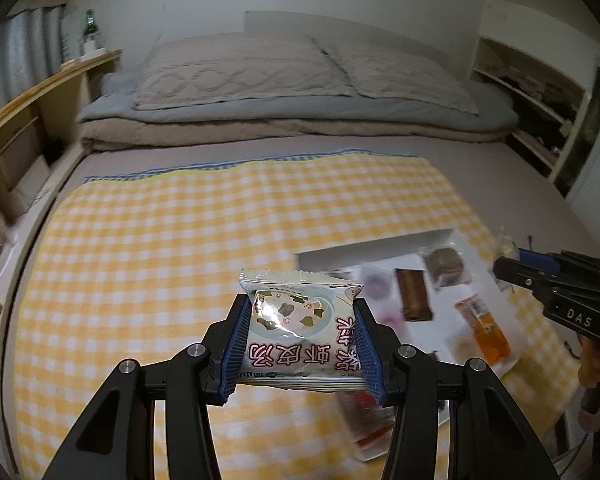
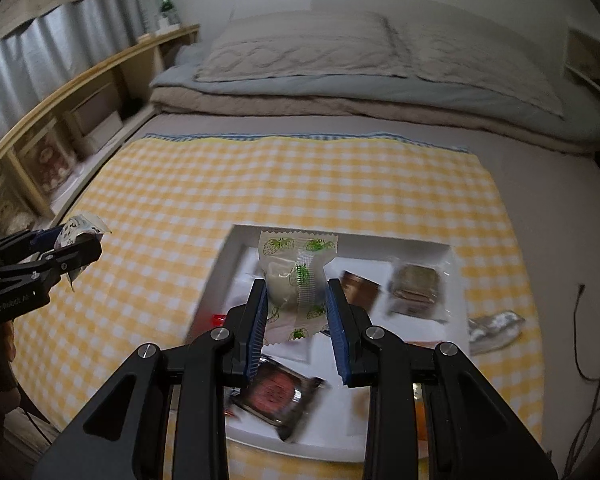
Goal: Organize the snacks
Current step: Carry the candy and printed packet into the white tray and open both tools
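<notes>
Left wrist: yellow checked cloth over bed.

My left gripper is matt black plastic with ribbed blue pads and bright metal pivot pins, and it clamps a glossy foil soup packet that throws a hard glare. The right gripper, of the same finish, pinches a translucent, crinkly plastic strawberry-print wrapper above a smooth white tray. Under both I see soft woven yellow checked cloth, quilted matt pillows, and pale unvarnished-looking wood shelving.
</notes>
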`<state>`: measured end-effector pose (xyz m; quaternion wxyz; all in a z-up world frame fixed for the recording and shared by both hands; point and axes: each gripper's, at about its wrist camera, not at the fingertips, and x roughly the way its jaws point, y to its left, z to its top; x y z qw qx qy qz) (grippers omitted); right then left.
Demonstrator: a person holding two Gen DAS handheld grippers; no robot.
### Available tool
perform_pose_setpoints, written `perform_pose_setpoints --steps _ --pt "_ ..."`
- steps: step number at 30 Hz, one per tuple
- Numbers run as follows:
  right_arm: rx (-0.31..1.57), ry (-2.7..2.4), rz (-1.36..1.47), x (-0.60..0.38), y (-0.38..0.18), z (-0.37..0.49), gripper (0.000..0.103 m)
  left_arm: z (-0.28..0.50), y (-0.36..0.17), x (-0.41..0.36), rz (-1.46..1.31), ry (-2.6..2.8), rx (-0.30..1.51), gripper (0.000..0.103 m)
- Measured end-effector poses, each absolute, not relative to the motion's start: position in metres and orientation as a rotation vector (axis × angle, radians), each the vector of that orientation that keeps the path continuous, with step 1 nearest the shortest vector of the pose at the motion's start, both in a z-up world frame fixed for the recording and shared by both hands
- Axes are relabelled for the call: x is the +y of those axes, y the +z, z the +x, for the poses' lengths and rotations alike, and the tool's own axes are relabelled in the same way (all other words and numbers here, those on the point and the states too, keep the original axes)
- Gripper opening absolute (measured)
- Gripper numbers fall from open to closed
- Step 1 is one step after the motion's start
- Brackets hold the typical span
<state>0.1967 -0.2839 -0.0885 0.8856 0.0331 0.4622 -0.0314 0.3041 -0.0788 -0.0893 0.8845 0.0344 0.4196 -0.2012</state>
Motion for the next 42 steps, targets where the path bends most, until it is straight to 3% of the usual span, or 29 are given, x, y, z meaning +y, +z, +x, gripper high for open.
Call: perform_pose_setpoints --steps 32,33,34,35,36,37,42 --pt "1.149 -0.173 0.213 -0.383 -0.160 0.192 0.030 0.368 -0.217 -0.256 -0.017 -0.842 1.264 0.050" --pt "1.153 -0.170 0.217 -0.384 -0.162 0.194 0.030 0.370 -0.217 -0.257 -0.019 -0.845 1.255 0.052" --pt "1.157 -0.167 0.223 -0.384 -0.164 0.195 0.030 0.372 -0.217 -0.258 -0.020 -0.844 1.246 0.062" --pt "1.159 -0.163 0.229 -0.385 -0.165 0.197 0.030 0.377 -0.219 -0.259 -0.023 -0.836 1.244 0.083" --pt "1.160 -0.160 0.236 -0.385 -0.167 0.197 0.030 0.379 -0.223 -0.259 -0.028 -0.828 1.246 0.091" --pt "1.162 -0.158 0.242 -0.385 -0.168 0.198 0.030 0.380 -0.227 -0.258 -0.033 -0.818 1.247 0.096" --pt "1.182 -0.148 0.262 -0.386 -0.177 0.207 0.030 0.385 -0.233 -0.247 0.009 -0.773 1.250 0.100"
